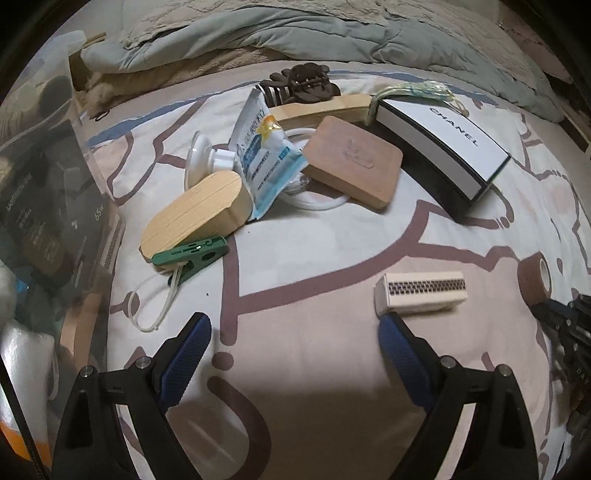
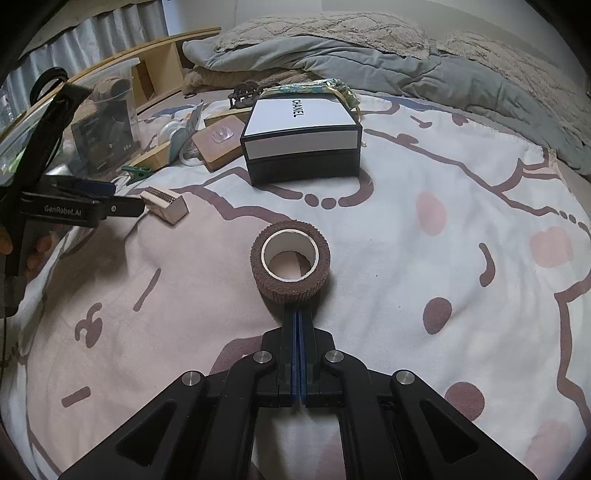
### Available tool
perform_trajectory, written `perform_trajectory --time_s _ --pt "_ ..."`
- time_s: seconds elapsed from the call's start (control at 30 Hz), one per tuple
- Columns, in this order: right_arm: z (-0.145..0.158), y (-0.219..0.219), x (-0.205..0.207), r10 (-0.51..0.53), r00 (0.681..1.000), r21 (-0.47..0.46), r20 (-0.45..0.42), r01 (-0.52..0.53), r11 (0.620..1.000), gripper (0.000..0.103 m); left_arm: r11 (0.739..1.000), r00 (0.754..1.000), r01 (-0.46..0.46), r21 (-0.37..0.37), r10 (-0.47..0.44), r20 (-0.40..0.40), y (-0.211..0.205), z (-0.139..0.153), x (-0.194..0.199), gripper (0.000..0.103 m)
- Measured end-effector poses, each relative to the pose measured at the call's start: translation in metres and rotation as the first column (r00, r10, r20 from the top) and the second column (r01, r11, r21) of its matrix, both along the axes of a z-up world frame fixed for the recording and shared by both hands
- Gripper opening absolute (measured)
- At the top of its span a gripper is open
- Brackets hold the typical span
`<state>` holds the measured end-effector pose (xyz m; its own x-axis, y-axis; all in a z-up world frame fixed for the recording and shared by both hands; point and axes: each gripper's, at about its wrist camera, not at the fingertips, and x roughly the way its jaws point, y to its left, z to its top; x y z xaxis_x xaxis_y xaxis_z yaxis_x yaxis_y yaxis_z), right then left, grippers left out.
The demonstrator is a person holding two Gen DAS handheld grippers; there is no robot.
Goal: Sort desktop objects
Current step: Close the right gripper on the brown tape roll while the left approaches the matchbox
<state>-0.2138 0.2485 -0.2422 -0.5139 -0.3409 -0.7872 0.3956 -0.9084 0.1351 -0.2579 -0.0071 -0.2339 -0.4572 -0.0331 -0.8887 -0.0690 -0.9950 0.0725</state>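
Note:
My left gripper (image 1: 293, 328) hangs open over the patterned bedsheet, nothing between its blue pads (image 1: 400, 350). A small beige box with a dotted strip (image 1: 421, 293) lies just beyond its right fingertip. Further off lies a pile: green clip (image 1: 192, 254), oblong wooden block (image 1: 195, 218), blue-white packet (image 1: 262, 155), brown square block (image 1: 354, 160), brown hair claw (image 1: 299, 86). My right gripper (image 2: 298, 314) is shut and empty, its tips right behind a brown tape roll (image 2: 291, 258). The left gripper (image 2: 127, 198) shows at the left, beside the beige box (image 2: 164, 203).
A black-and-white Chanel box (image 2: 303, 140) stands behind the roll. A clear storage bin (image 1: 55, 203) with dark packages sits at the left edge of the bed. A grey rumpled duvet (image 1: 258, 33) fills the back. A wooden frame (image 2: 155, 62) runs along the far left.

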Motion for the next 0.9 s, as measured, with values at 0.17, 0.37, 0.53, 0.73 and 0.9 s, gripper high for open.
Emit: perform_trajectory --time_s 0.17,0.37,0.53,0.73,0.9 --pt "0.002 0.003 0.003 -0.003 1.000 -0.024 0.002 0.003 1.000 0.000 0.987 0.995 0.098 0.130 -0.099 0.004 0.002 0.008 0.009 0.103" --pt "0.006 0.005 0.006 -0.008 1.000 -0.026 0.003 0.008 1.000 0.003 0.973 0.991 0.132 0.189 -0.134 0.000 0.015 0.011 0.006 0.103" --pt "0.022 0.002 0.012 -0.023 0.999 0.012 -0.041 0.024 1.000 0.103 0.968 0.990 0.137 0.208 -0.142 0.008 0.031 0.005 -0.001 0.103" --pt "0.003 -0.002 0.006 -0.039 0.999 0.086 -0.001 0.038 0.996 0.103 0.972 0.990 0.134 0.194 -0.138 0.003 0.045 -0.001 -0.005 0.103" --pt "-0.010 -0.002 0.001 -0.051 0.998 0.100 0.023 0.049 0.994 0.103 0.981 0.992 0.123 0.149 -0.122 -0.018 0.050 -0.006 -0.009 0.103"
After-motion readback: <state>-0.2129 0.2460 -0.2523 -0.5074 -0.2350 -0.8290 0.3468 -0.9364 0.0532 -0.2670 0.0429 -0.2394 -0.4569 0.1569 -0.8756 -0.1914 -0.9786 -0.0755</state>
